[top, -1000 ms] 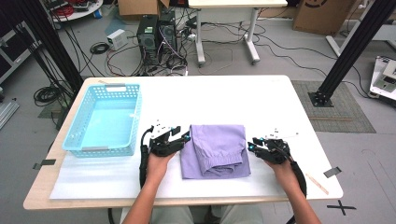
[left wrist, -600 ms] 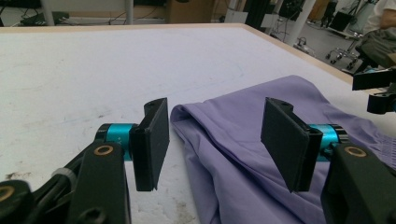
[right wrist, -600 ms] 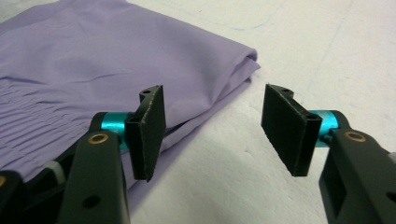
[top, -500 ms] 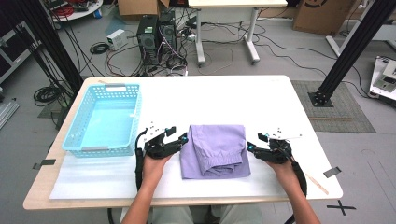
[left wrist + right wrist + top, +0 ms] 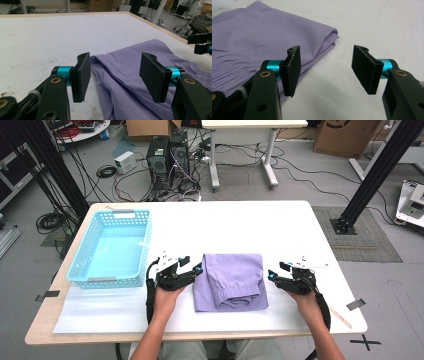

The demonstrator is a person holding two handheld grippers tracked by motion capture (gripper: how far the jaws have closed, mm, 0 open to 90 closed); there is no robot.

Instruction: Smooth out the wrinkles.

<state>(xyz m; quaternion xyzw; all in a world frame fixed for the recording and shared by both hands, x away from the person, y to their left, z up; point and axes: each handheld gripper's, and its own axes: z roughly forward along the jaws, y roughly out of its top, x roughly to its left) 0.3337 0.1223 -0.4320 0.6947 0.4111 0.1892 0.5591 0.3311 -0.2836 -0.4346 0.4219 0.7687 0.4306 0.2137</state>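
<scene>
Purple folded cloth released; both grippers' jaws opened (hands unmoved).

Light-blue basket at the white table's left, computer towers and cables on the floor beyond.

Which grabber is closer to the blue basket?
The left one. The left gripper sits just right of the blue basket, between it and the folded purple cloth. The right gripper is beyond the cloth's far edge, much farther away. Both have open jaws.
</scene>
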